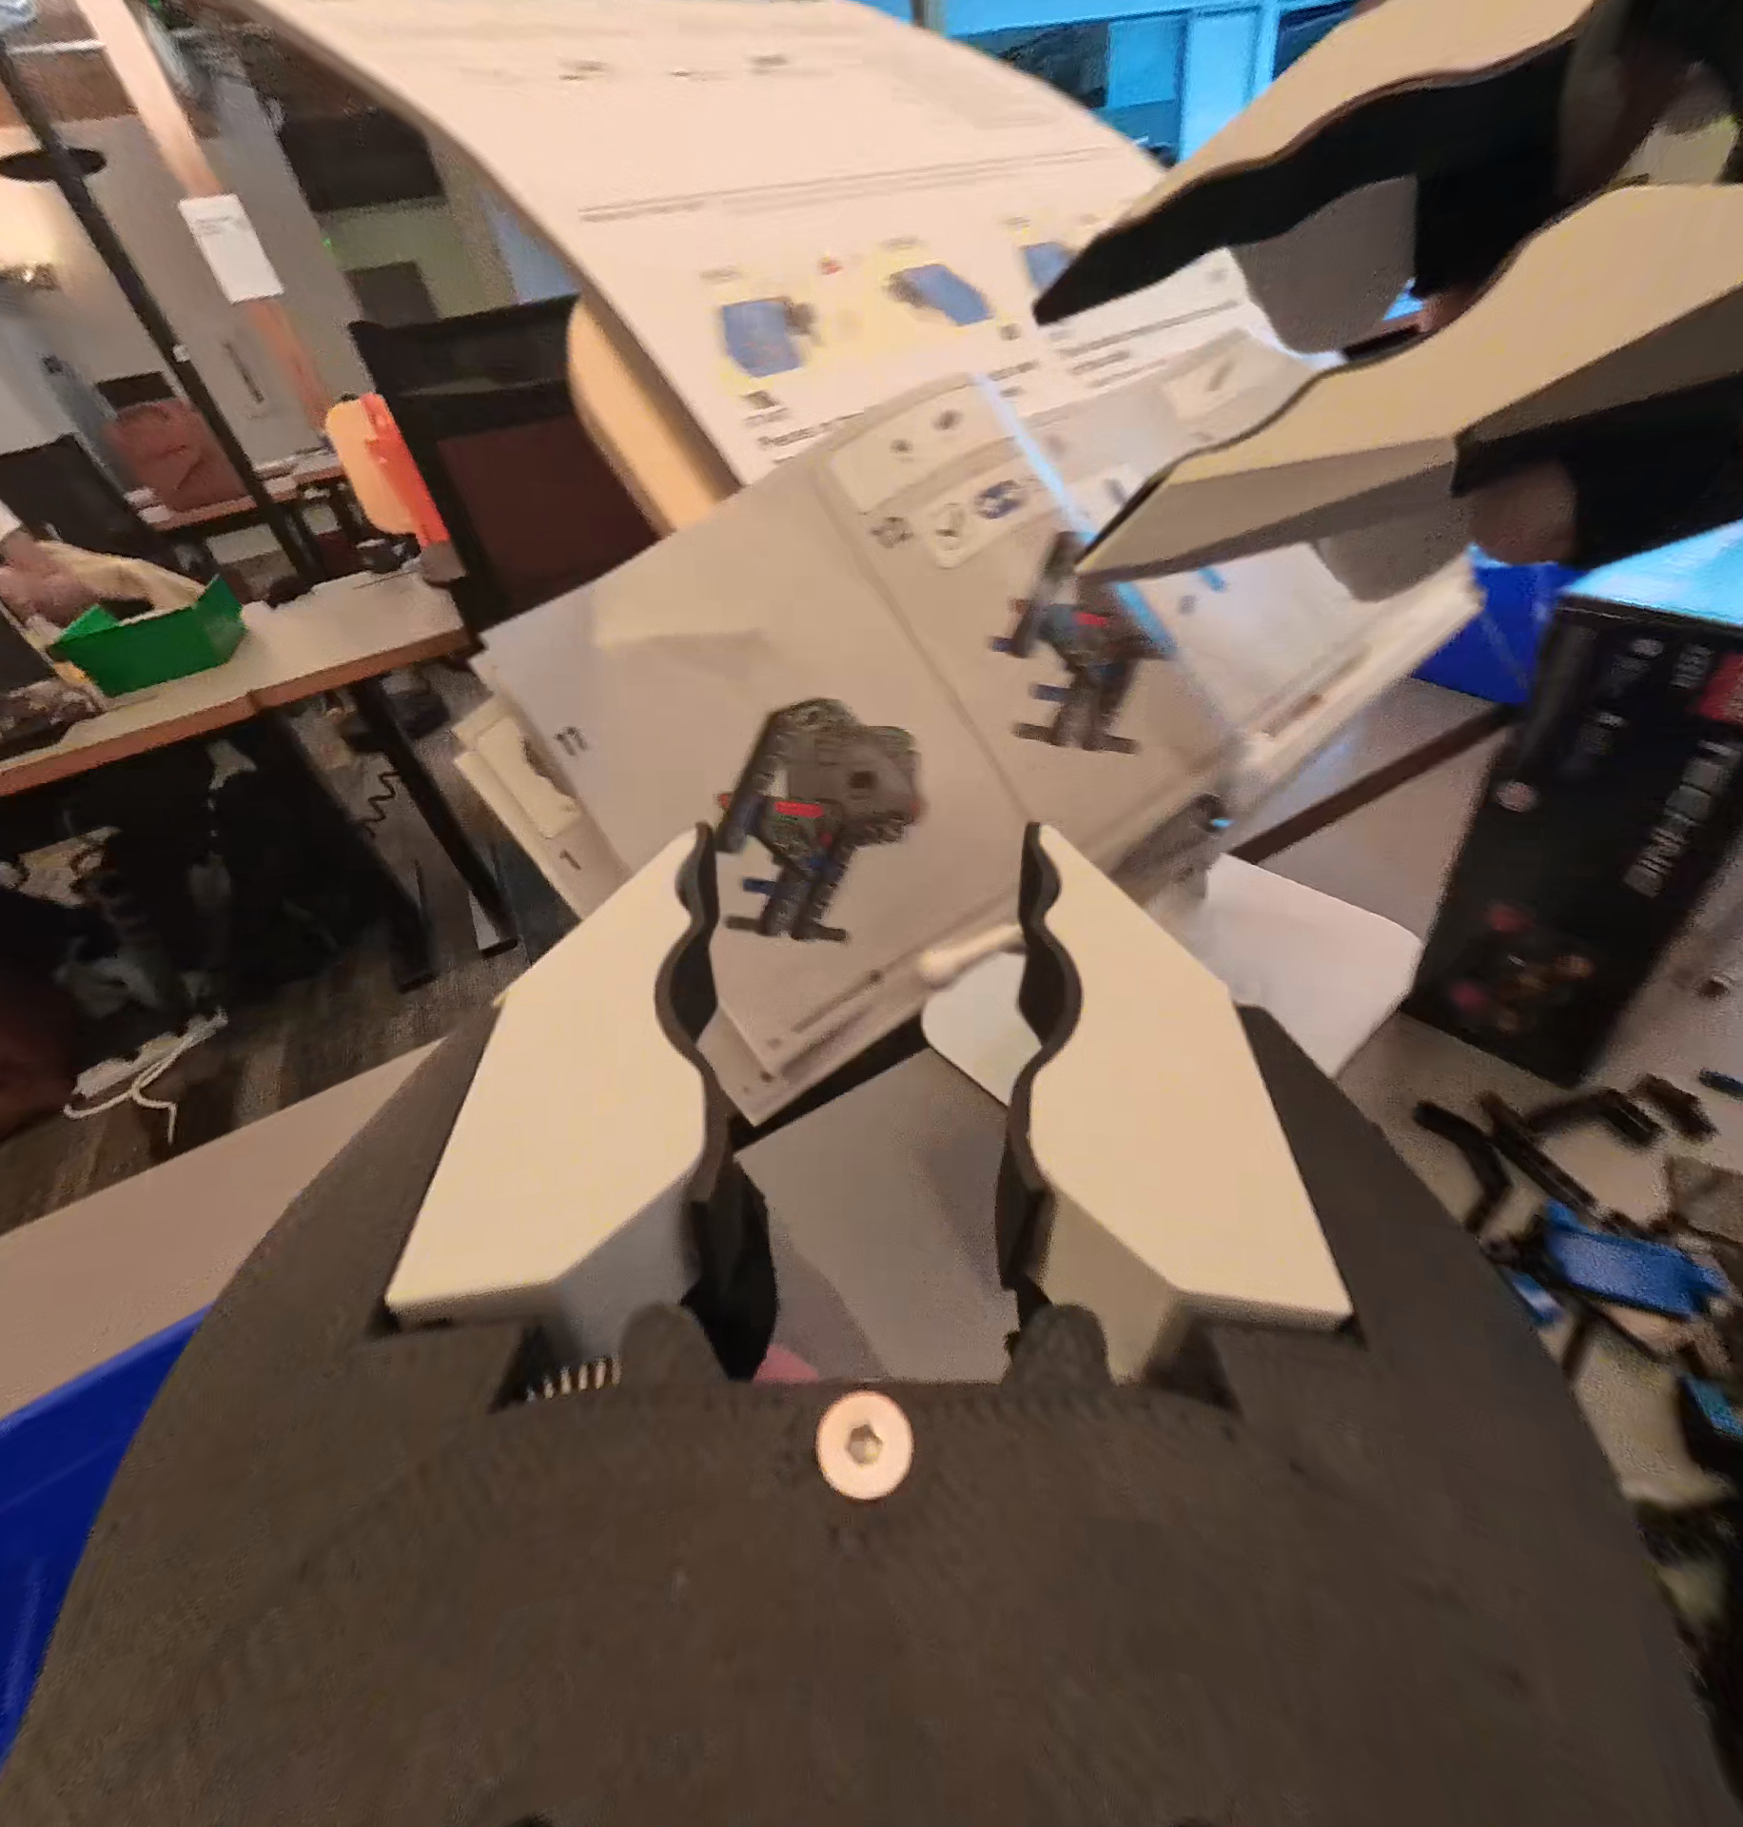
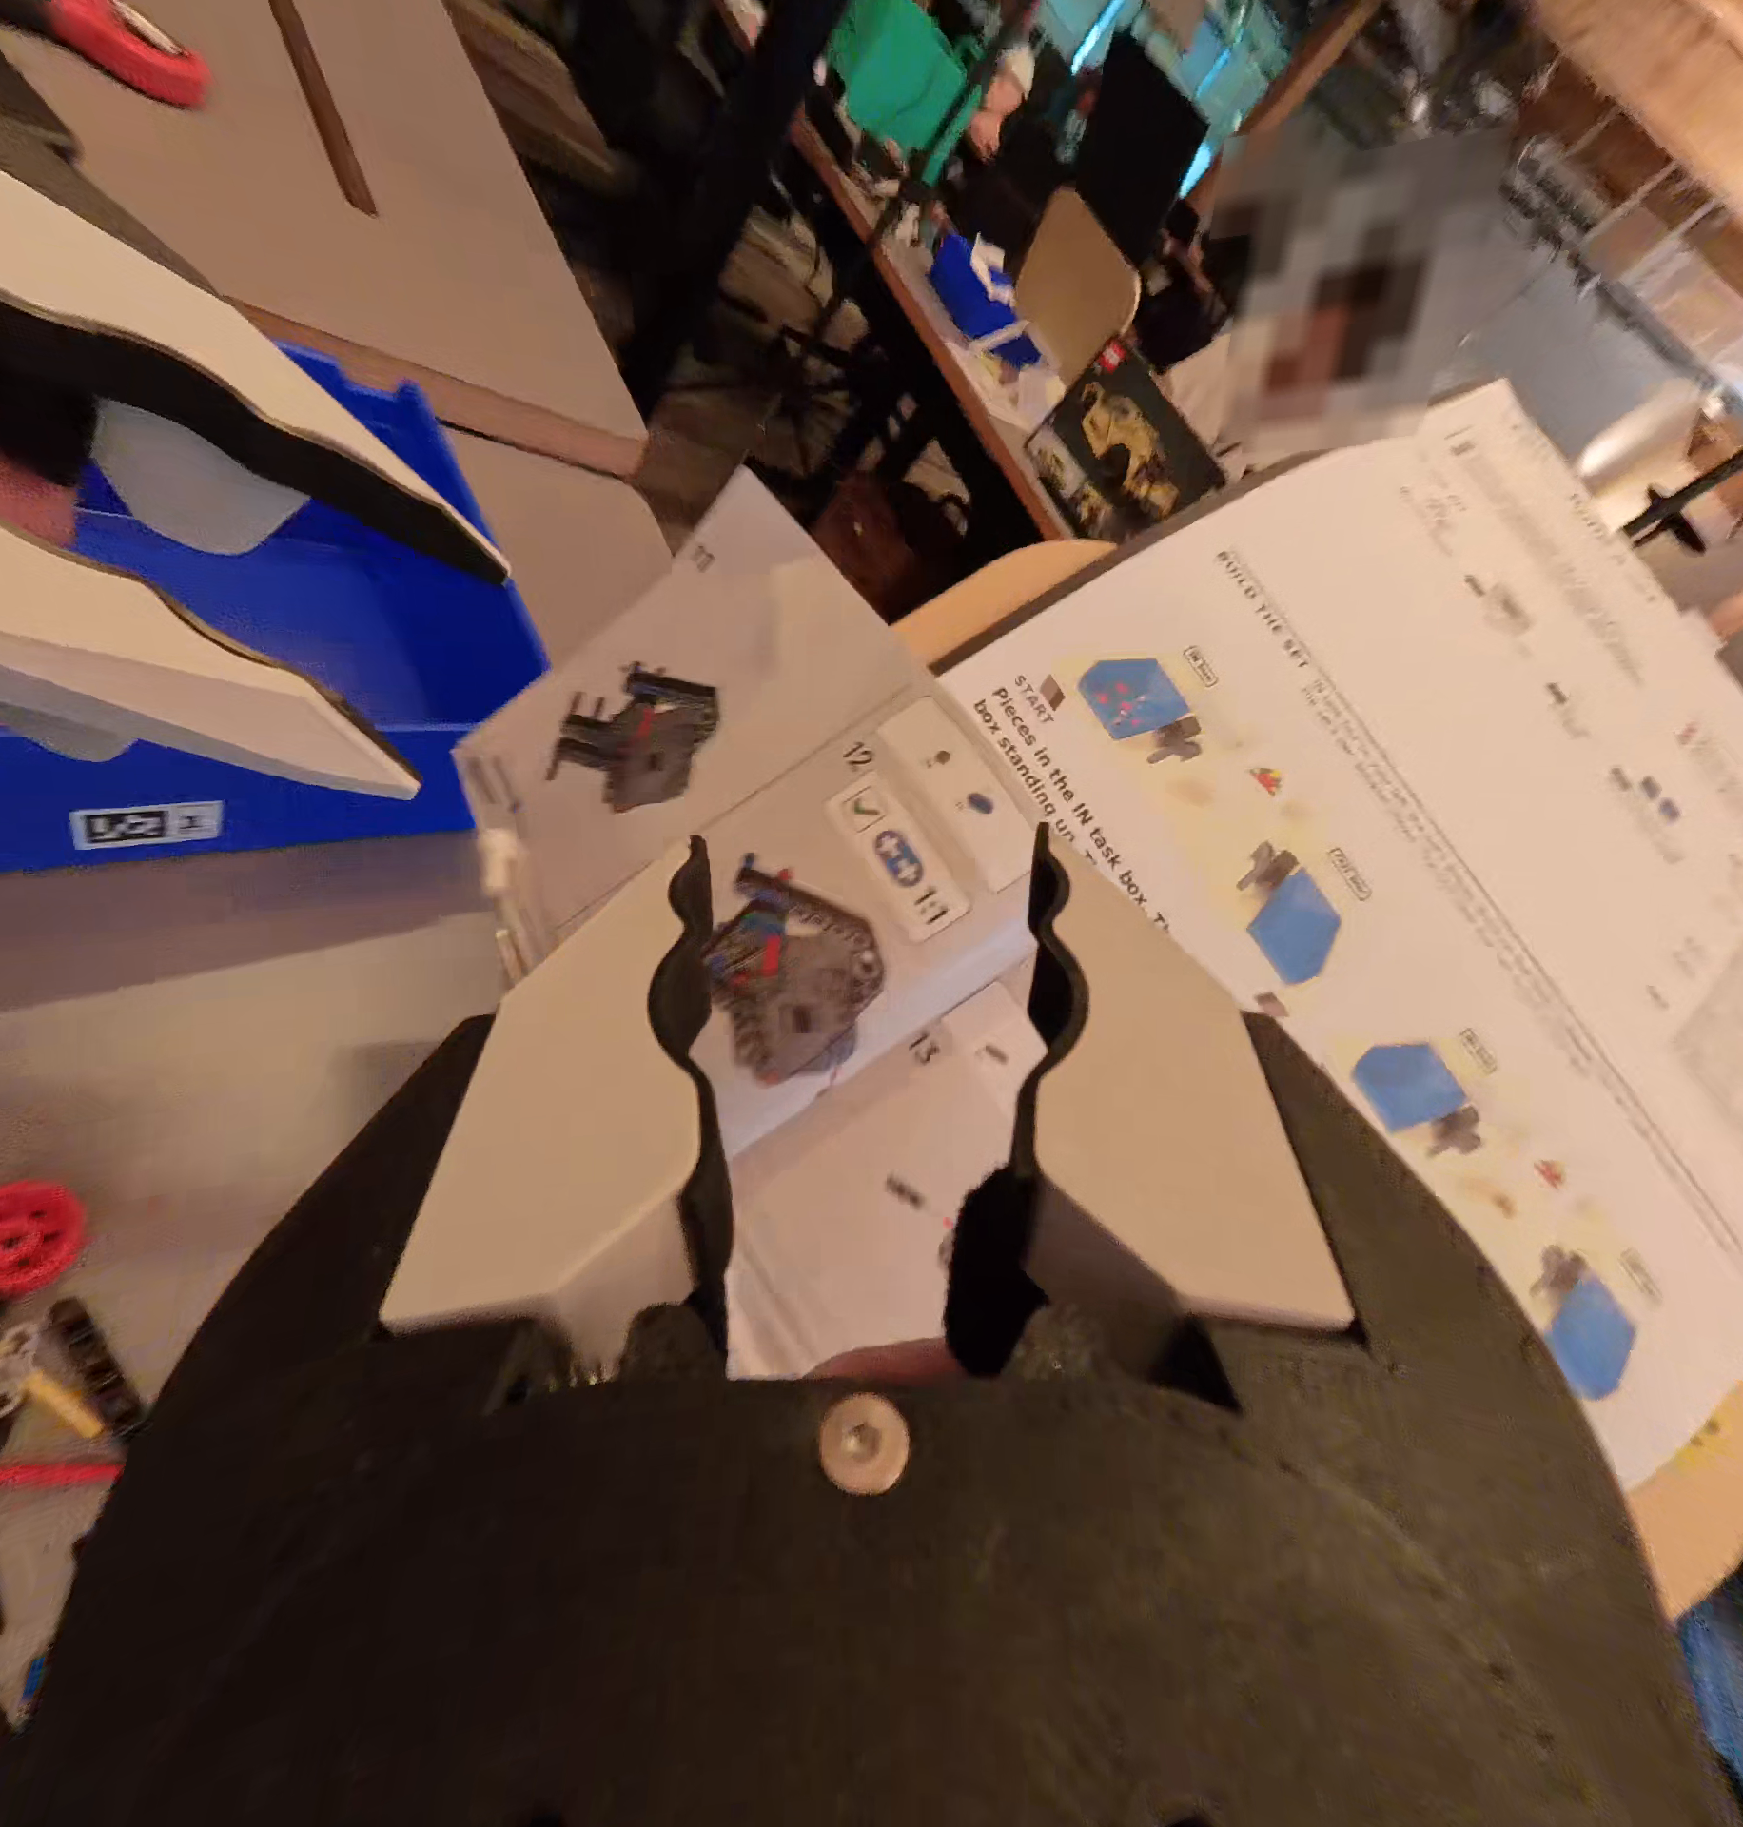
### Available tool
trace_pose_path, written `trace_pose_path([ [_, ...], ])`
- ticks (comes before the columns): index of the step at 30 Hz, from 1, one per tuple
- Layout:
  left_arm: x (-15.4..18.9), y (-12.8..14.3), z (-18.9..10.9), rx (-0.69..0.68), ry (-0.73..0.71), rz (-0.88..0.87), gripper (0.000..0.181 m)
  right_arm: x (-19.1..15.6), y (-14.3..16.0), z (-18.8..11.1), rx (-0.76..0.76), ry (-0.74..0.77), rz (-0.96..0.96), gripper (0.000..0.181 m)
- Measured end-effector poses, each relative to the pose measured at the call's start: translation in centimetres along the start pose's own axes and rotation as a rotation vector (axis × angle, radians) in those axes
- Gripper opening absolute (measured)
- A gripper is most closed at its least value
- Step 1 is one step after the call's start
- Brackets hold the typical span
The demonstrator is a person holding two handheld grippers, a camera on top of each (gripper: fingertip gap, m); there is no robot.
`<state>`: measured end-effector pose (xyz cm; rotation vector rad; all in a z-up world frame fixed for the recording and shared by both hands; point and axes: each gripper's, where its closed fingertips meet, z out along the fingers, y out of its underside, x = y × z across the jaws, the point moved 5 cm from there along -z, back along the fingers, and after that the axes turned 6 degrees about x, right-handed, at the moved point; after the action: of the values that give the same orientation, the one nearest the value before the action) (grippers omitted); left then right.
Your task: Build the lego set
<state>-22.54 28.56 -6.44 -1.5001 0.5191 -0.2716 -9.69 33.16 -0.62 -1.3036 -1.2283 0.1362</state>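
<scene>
Plainly both grippers face the open instruction booklet [image 1: 848, 692], which lies straight ahead of each and tilted on the table; no brick lies between either pair of fingers; the left gripper [image 1: 863, 850] has its jaws wide apart and holds nothing, with the booklet's left page showing in the gap; the right gripper [image 2: 868, 860] is likewise spread and empty, hovering nearer the right page, beside a large printed sheet [image 2: 1391, 791]; the loose lego pieces [image 1: 1589, 1236] lie to the near right of the left gripper, well apart from both; a blue bin [image 2: 284, 633] stands at far left, a dark set box [image 1: 1619, 821] at right; I judge the right gripper nearer the pieces.
</scene>
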Motion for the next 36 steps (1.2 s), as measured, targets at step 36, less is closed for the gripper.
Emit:
trace_pose_path([
  [36, -2.8, -1.4, 4.5, 0.007, -0.017, 0.04, 0.042, -0.9, 3.3, 2.5, -0.125, -0.065, -0.114, 0.017],
])
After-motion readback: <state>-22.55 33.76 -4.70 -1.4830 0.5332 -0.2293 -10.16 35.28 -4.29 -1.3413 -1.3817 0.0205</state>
